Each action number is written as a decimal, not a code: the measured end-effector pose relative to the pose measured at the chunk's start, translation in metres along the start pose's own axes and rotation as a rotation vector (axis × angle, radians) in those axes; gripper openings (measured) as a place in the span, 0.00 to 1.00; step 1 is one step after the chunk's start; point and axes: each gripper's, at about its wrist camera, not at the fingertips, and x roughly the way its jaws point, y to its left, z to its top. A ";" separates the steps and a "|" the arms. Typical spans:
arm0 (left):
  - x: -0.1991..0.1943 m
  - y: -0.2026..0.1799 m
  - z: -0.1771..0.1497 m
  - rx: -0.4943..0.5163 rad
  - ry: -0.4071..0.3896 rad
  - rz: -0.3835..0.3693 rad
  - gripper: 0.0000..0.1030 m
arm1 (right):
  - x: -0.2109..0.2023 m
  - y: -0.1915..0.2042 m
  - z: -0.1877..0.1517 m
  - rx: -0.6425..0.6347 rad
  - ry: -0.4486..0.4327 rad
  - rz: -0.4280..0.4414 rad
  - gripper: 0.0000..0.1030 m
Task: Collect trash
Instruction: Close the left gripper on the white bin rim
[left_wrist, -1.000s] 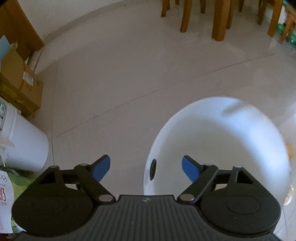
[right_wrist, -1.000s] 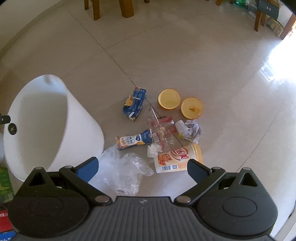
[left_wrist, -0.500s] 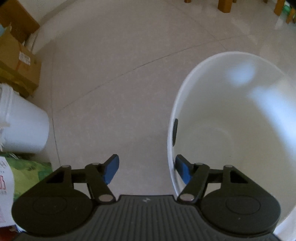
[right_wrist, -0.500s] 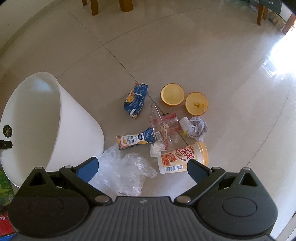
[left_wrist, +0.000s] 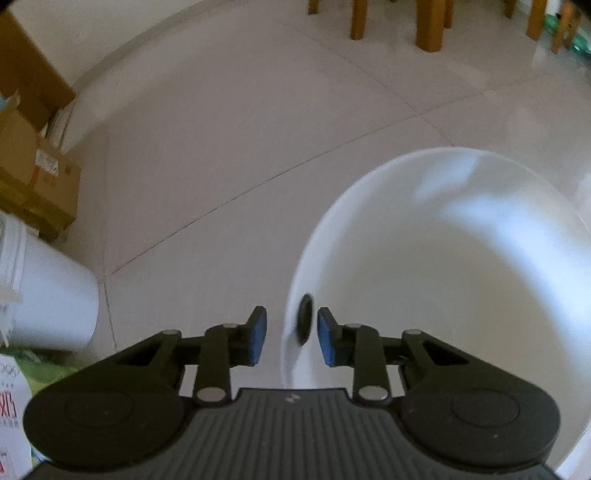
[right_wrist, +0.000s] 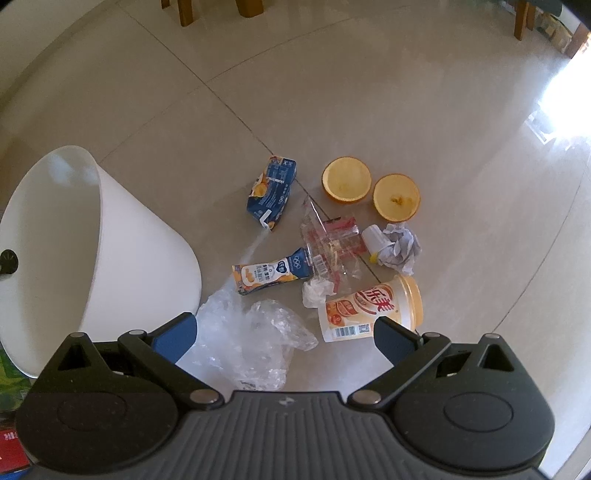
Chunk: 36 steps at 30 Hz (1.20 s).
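A white bin (left_wrist: 461, 277) lies tilted on the floor, with a black knob (left_wrist: 304, 321) at its rim. My left gripper (left_wrist: 291, 341) straddles that rim and its jaws are closing, one pad outside and one inside, with a small gap on each side. My right gripper (right_wrist: 284, 326) hangs open over a crumpled clear plastic bag (right_wrist: 251, 343). Beyond it lie an orange cup (right_wrist: 369, 306), a milk pouch (right_wrist: 273, 273), a blue carton (right_wrist: 273, 192), a clear wrapper (right_wrist: 332, 243), crumpled paper (right_wrist: 399, 247) and two orange halves (right_wrist: 346, 180). The bin (right_wrist: 129, 251) lies left of the trash.
Cardboard boxes (left_wrist: 37, 177) and a white bucket (left_wrist: 48, 295) stand at the left, with a green package (left_wrist: 37, 369) below them. Wooden furniture legs (left_wrist: 430, 26) stand on the far tiled floor. Sun glare (right_wrist: 561, 122) falls on the tiles at the right.
My left gripper's jaws have narrowed from wide open to close around the bin's rim, which now sits between them. My right gripper has sunk slightly toward the trash and stays open.
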 end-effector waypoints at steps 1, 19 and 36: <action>0.003 -0.003 0.001 -0.001 0.012 -0.011 0.22 | 0.000 -0.001 0.000 -0.002 0.000 -0.002 1.00; -0.001 -0.030 -0.001 0.149 -0.032 -0.118 0.15 | 0.008 -0.014 -0.003 0.007 0.023 -0.043 1.00; -0.020 -0.034 0.007 0.074 0.084 -0.202 0.08 | 0.008 -0.011 -0.002 0.006 0.031 -0.057 1.00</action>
